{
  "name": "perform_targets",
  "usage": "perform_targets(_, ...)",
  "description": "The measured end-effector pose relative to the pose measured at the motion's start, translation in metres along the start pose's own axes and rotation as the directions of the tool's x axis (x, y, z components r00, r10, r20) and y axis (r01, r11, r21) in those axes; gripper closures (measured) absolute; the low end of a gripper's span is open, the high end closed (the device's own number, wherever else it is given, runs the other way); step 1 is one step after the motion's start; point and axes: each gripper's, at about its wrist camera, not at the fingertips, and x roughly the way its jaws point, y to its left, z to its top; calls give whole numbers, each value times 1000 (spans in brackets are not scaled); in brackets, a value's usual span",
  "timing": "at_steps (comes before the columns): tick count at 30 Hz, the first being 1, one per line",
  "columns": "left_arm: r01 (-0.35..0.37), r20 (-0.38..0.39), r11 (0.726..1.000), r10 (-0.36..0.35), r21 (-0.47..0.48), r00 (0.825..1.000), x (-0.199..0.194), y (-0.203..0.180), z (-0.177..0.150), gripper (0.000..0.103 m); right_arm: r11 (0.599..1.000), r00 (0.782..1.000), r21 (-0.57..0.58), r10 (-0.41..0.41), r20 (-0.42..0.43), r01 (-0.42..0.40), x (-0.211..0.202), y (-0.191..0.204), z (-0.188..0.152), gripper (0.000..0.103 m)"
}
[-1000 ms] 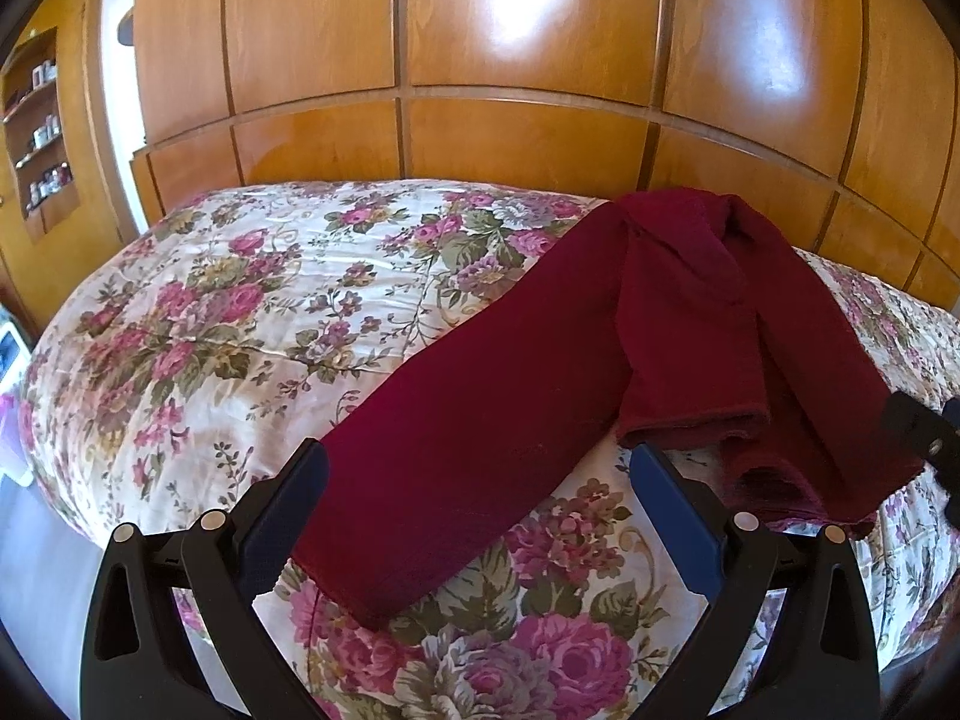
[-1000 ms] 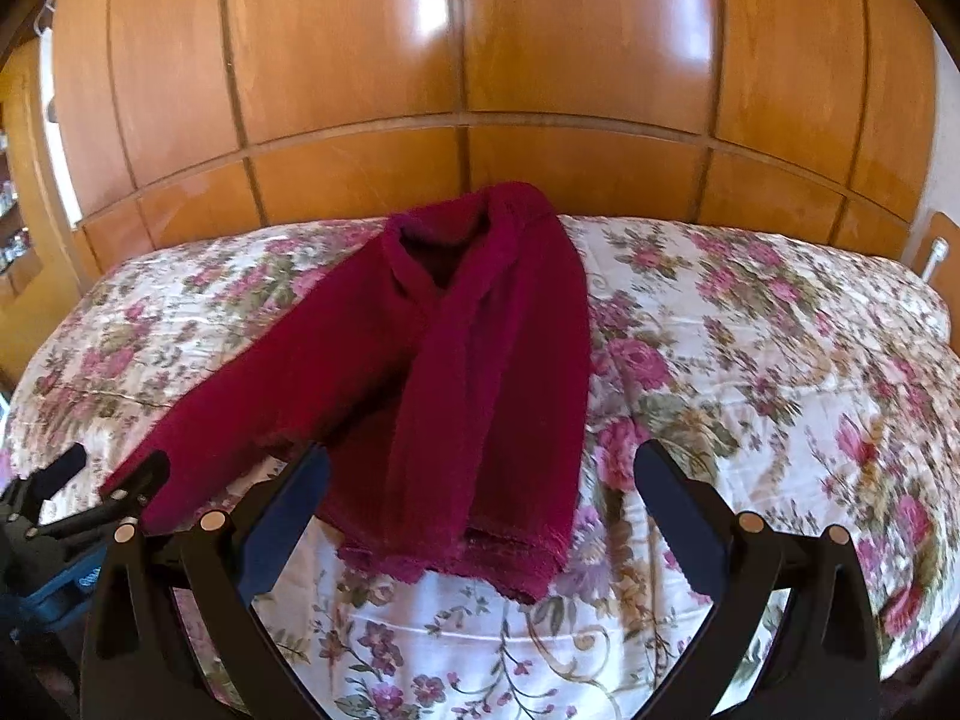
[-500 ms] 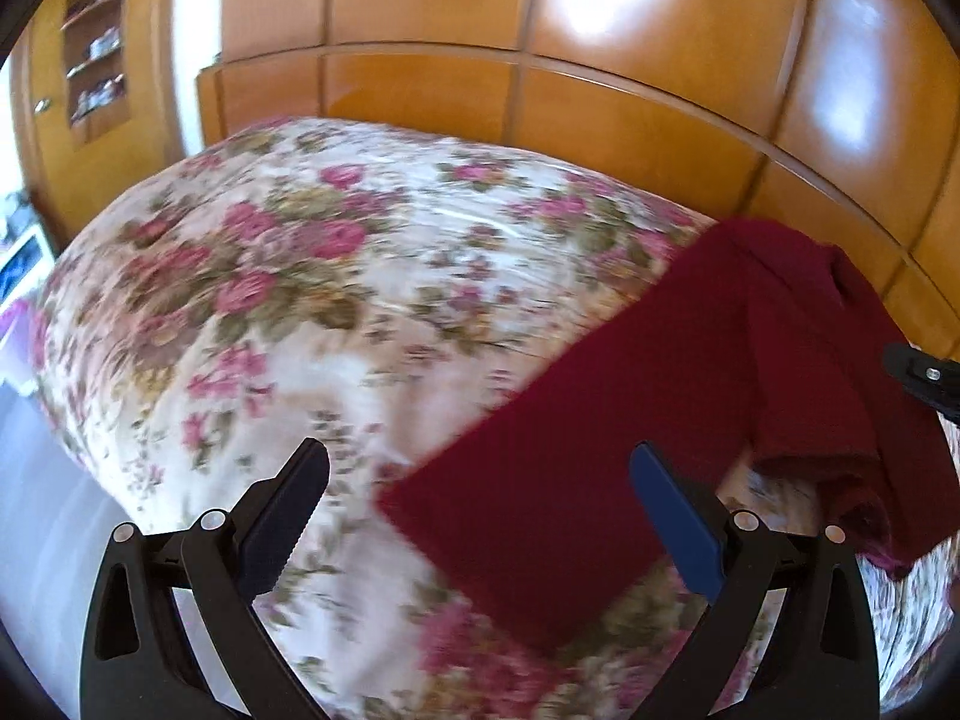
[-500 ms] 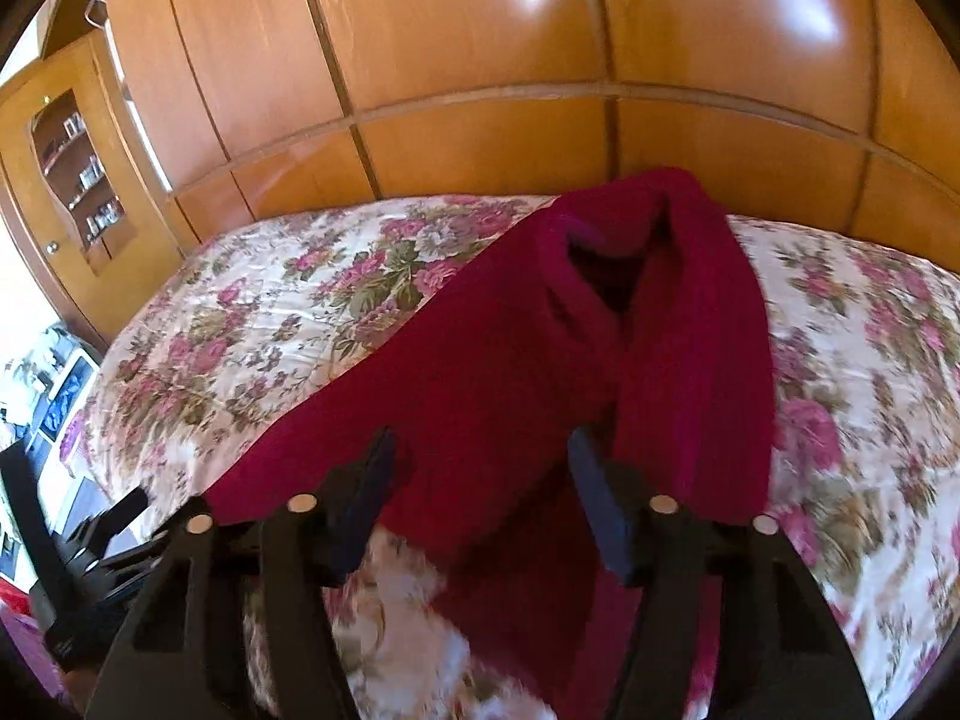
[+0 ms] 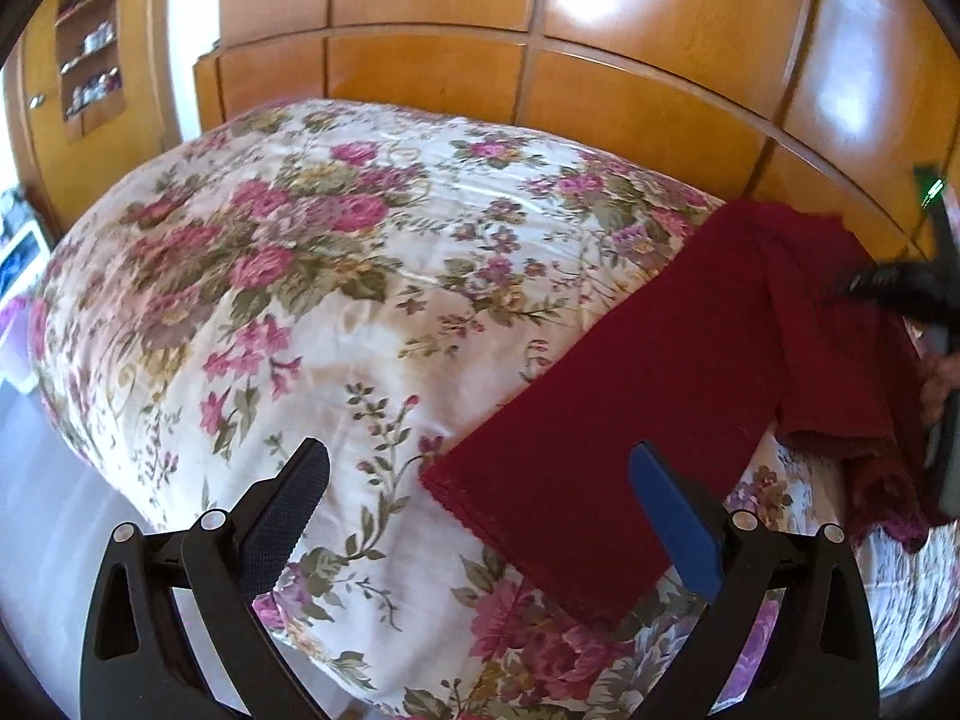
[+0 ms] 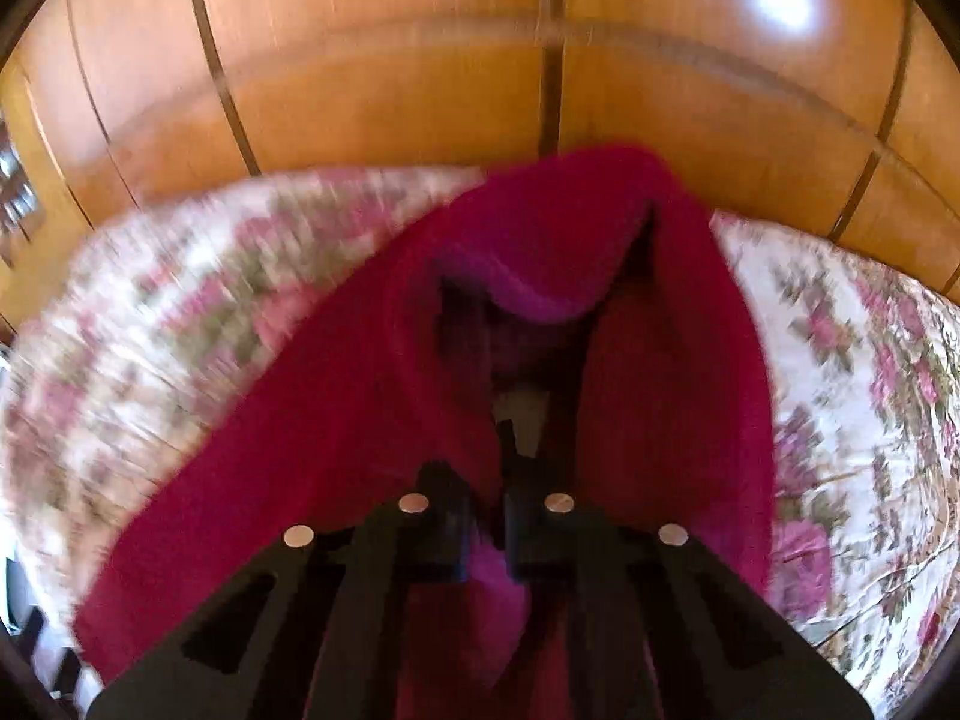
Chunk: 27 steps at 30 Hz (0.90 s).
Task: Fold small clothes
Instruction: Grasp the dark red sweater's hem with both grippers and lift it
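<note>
Item one: the dark red garment [image 5: 654,396], knitted, lying on the bed with one long flat panel reaching toward my near edge and the rest bunched in folds further right. In my right wrist view the same garment [image 6: 372,420] fills the middle, blurred, with a fold lifted into a peak near the wardrobe side.

Item two: my right tool [image 6: 483,531], its jaws brought together with red cloth pinched between them. A second ago they stood wide apart above the garment's hem; half a second ago they were partly closed over the cloth. The right tool [image 5: 888,288] also shows at the right edge of my left view, pressed into the folds, where earlier only its tip peeked in lower down.

Item three: my left tool [image 5: 480,510], jaws wide apart, nothing between the pads except the corner of the flat panel lying below them on the bed. A second ago that panel ran squarely between the fingers; now it sits toward the right finger.

Item four: the flowered bedspread [image 5: 288,276] under everything.

Item five: the wooden wardrobe [image 5: 630,18] behind the bed, and a shelf [image 5: 90,54] of small items at far left.
</note>
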Motion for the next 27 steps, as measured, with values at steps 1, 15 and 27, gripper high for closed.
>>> perform_targets(1,7,2,1000,-7,15,1000,0,-4,1,4,1000,998,11,23,53,-24,-26,-12,4,97)
perform_targets(15,261,-96,949,-247,178,964,7,-95,9,26,808,817,237,-570,87,539,-124,-289,19,97)
perform_targets(27,465,-248,873,-422,149,872,32,-158,20,34,705,728,191,-679,-95,683,-78,-354,-26,43)
